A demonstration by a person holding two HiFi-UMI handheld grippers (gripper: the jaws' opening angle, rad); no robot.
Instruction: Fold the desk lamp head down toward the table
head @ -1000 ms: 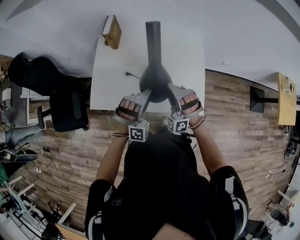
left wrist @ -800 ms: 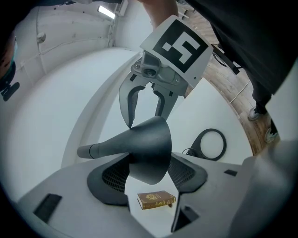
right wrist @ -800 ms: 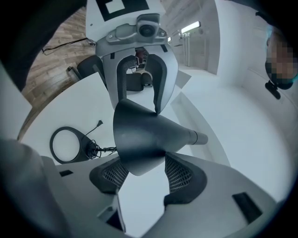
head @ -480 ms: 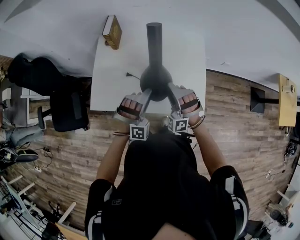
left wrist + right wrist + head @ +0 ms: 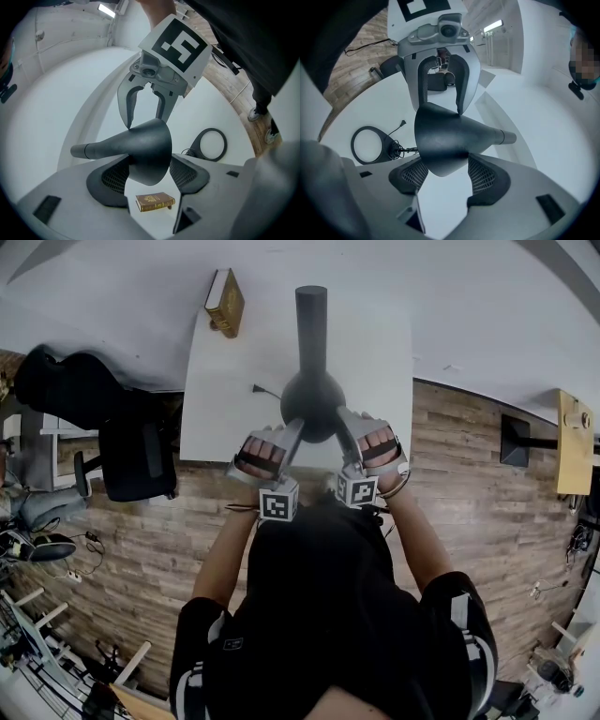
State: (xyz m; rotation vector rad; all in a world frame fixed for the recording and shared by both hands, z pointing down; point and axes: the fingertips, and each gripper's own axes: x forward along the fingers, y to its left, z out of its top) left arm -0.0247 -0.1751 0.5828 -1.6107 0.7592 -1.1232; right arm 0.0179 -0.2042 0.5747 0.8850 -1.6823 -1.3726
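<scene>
**Head view.** The black lamp head [image 5: 312, 407] hangs over the near part of the white tabletop [image 5: 225, 418]. Its neck runs straight away from the person. The left gripper [image 5: 292, 430] meets the lamp head's near left side and the right gripper [image 5: 345, 420] its near right side. A book [image 5: 224, 303] lies far beyond the lamp head, to the left of the neck. A cord plug [image 5: 258, 388] lies just left of the lamp head. A dark chair [image 5: 136, 460] stands well to its left, off the tabletop.

**Left gripper view.** The left gripper [image 5: 149, 164] stands wide, its jaws having just been opening. The lamp head [image 5: 145, 140] lies level between the pads [image 5: 114, 179], neck pointing left. The rim is close against both pads, but I cannot tell whether it touches them. The right gripper [image 5: 146, 117] faces in from the far side of the lamp head, its jaws spread over the rim. A black ring [image 5: 196, 146] lies flat on the tabletop [image 5: 201, 108], right of the lamp head. The book [image 5: 154, 202] shows below the lamp head, through the gap between the pads.

**Right gripper view.** The right gripper [image 5: 447, 164] is also wide, its jaws having just been opening. The lamp head [image 5: 445, 136] sits between its pads, neck pointing right. The left gripper [image 5: 440, 110] straddles the rim from the far side. The ring [image 5: 386, 149] and its cord [image 5: 396, 127] lie left of the lamp head on the tabletop [image 5: 440, 206].
</scene>
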